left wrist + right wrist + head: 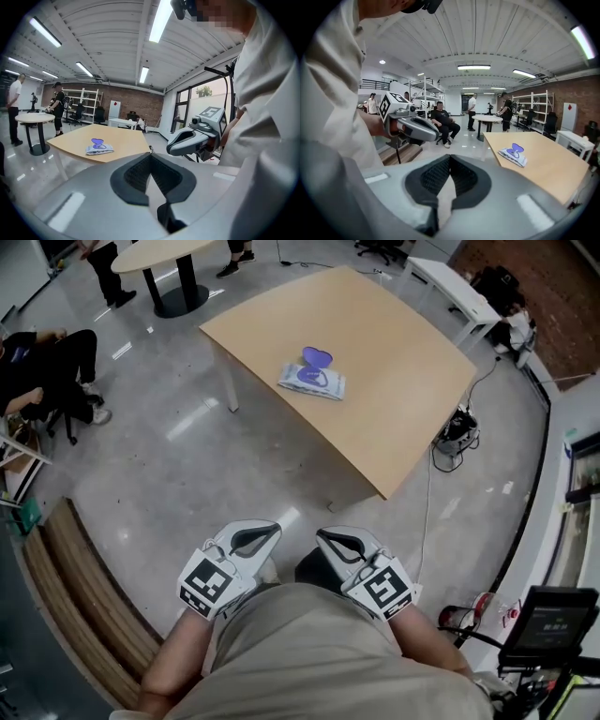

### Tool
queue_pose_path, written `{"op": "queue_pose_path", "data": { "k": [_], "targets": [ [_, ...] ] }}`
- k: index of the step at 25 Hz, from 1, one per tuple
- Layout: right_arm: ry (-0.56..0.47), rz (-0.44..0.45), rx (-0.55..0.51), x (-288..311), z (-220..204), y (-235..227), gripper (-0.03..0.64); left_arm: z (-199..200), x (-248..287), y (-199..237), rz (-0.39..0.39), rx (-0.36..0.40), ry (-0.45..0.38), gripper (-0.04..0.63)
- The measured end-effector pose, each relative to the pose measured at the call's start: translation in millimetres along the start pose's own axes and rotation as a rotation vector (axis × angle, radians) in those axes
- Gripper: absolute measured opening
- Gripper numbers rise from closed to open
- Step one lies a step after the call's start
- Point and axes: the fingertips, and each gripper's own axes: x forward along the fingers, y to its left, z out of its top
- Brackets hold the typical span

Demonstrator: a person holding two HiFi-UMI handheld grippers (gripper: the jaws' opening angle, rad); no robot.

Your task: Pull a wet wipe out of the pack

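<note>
Left tongs [270,531] and right tongs [324,536] closed on nothing; unpinned, the pack [313,378] upper centre may lift with the wipe.

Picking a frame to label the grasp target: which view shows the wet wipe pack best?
Head view: it looks down on the wet wipe pack on the wooden table, showing its whole top and the purple lid flipped open. The left gripper view shows the wet wipe pack small and side-on; the right gripper view likewise.
</note>
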Motion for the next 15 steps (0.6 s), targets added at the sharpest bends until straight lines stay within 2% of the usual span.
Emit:
{"op": "queue_pose_path", "data": {
  "k": [6,15],
  "targets": [
    [0.012,-0.027,0.023,27.1,7.9,-29.0,0.003,3.9,17.9,37.3,-0.014,0.002,-0.014,0.005],
    [-0.008,-0.007,0.005,73.3,10.6,-140.3,0.003,30.6,91.4,114.3,0.015,-0.003,0.042,0.005]
  ]
}}
